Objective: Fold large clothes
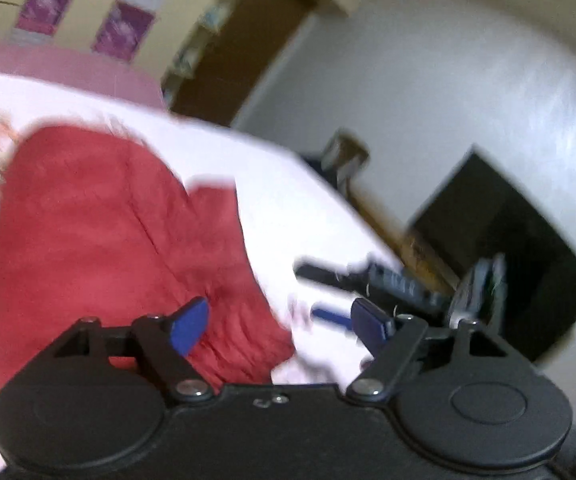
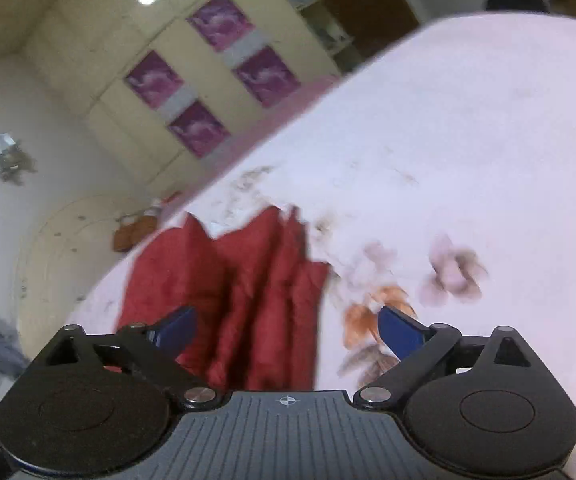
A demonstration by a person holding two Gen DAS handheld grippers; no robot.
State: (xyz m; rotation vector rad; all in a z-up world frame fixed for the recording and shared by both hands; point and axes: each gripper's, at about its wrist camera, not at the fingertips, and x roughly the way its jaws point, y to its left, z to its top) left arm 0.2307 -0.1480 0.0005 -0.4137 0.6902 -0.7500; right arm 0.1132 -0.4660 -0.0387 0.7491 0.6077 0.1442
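Wide bare bed sheet (image 2: 467,140) to the right of the red cloth (image 2: 228,288), easy to pass over. Nothing between the blue fingers (image 2: 399,330) of the right tool (image 2: 288,328), spread wide apart. In the left wrist view, the other tool (image 1: 367,280) close by at the bed's edge, beside the red cloth (image 1: 100,232).

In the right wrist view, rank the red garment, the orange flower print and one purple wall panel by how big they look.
1. red garment
2. and 3. unsure: the orange flower print and a purple wall panel look alike in size; the panel is much farther away.
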